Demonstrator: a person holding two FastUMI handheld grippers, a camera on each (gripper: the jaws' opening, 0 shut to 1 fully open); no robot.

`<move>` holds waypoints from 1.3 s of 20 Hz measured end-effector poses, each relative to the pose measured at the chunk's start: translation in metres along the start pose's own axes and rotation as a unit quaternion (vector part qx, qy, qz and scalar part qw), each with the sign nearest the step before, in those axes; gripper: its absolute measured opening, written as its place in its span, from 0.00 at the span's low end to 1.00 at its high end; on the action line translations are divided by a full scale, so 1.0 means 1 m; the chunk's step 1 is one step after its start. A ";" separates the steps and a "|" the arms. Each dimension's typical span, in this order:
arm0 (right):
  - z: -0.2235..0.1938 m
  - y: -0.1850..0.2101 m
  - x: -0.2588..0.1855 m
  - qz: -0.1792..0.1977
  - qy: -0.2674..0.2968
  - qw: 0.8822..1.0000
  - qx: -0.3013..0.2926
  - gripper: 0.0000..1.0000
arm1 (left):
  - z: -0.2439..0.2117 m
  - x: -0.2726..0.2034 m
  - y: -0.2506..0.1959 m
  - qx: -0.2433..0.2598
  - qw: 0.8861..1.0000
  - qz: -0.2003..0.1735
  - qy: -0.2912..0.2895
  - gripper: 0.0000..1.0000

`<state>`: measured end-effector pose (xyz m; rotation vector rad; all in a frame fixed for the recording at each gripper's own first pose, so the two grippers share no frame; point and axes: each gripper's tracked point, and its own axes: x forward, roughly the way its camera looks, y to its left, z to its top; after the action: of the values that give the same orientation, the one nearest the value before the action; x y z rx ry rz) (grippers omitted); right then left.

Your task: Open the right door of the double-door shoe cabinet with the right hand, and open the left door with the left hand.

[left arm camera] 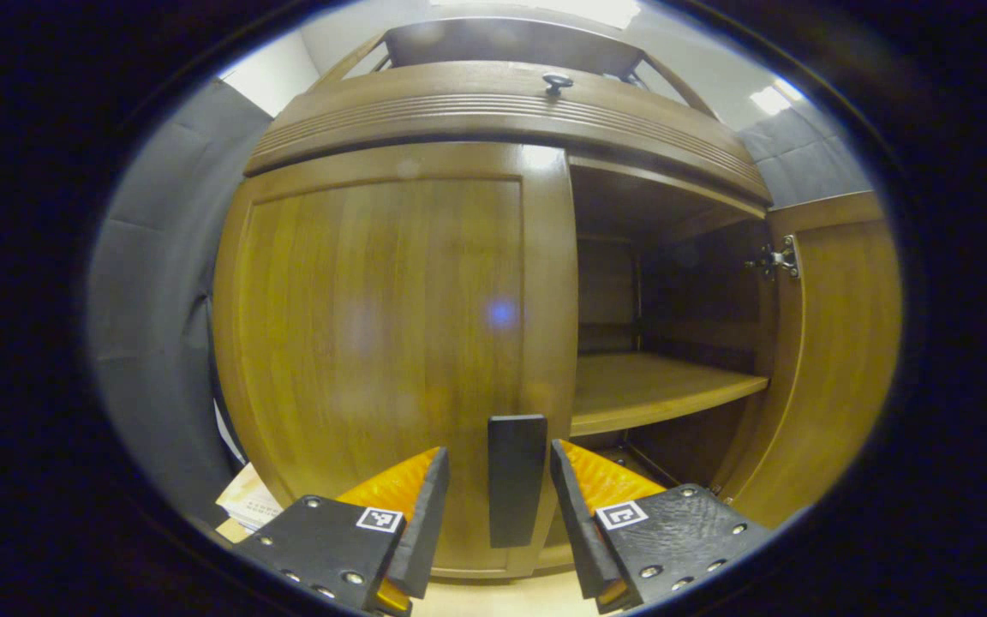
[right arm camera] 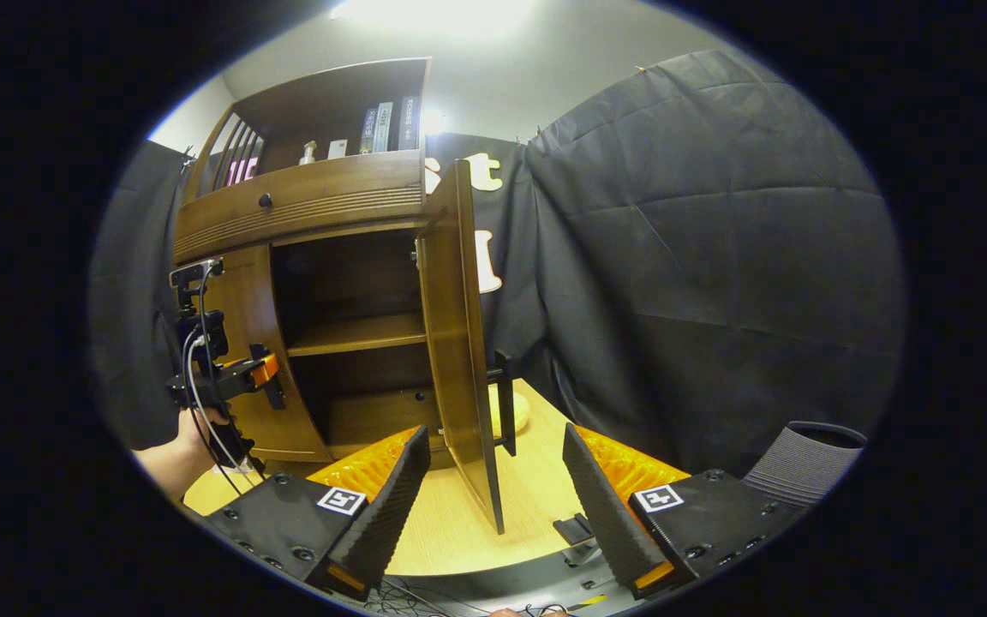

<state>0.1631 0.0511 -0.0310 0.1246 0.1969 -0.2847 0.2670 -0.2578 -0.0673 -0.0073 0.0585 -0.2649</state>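
Observation:
The wooden shoe cabinet's left door (left arm camera: 373, 343) stands closed. Its dark upright handle (left arm camera: 517, 480) lies between the two fingers of my left gripper (left arm camera: 498, 450), which is open, with a gap on each side of the handle. The right door (left arm camera: 836, 360) is swung wide open, baring an inner shelf (left arm camera: 656, 390). In the right gripper view that door (right arm camera: 459, 343) stands edge-on with its handle (right arm camera: 504, 403) on the far side. My right gripper (right arm camera: 494, 433) is open just short of the door's edge, holding nothing. The left gripper (right arm camera: 228, 377) is held by a hand (right arm camera: 185, 454) at the left door.
A drawer with a round knob (left arm camera: 557, 82) runs above the doors, and books and a bottle (right arm camera: 373, 128) stand on the top shelf. The cabinet rests on a pale wooden table (right arm camera: 459, 531). A ribbed grey object (right arm camera: 810, 454) sits at right. Papers (left arm camera: 245, 506) lie at the cabinet's left foot.

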 end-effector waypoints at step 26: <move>-0.013 0.029 0.008 0.020 0.003 1.000 0.022 0.93 | -0.007 -0.032 -0.005 -0.002 0.999 -0.049 0.007 0.12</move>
<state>0.1770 0.0788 -0.0424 0.1728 0.1931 -0.2498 0.2349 -0.2543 -0.0722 -0.0119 0.0728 -0.3631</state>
